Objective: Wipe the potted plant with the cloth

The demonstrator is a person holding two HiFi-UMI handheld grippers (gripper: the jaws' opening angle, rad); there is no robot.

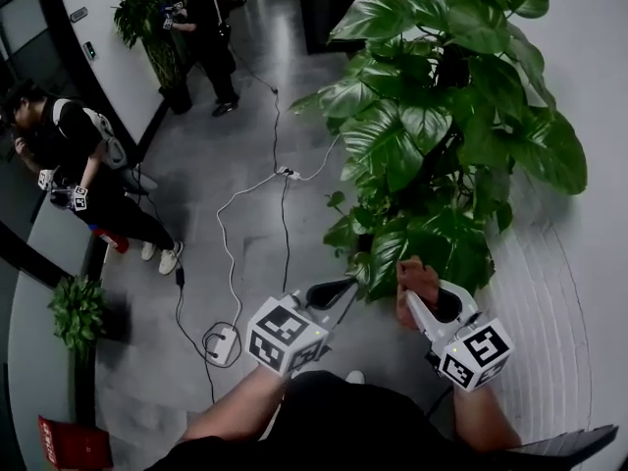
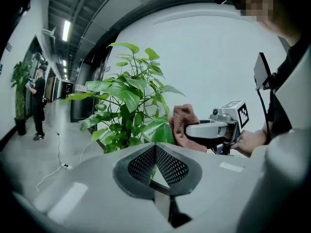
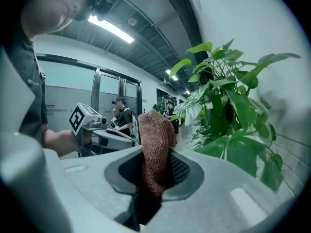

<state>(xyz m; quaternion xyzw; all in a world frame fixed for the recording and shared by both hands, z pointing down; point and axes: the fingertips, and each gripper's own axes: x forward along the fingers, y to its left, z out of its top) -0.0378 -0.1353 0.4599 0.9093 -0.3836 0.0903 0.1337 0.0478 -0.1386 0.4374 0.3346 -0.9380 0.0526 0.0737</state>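
The plant stands by the wall at right. The cloth, in the right gripper, is at its lower leaves, with the left gripper just left.

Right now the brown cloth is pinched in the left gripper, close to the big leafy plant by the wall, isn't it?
Not quite: the cloth is pinched in the right gripper, not the left. The right gripper view shows it standing up between those jaws. The left gripper has no cloth. The rest holds: it is close to the big leafy plant by the wall.

head: steeply down | gripper views: facing each other | shared: plant
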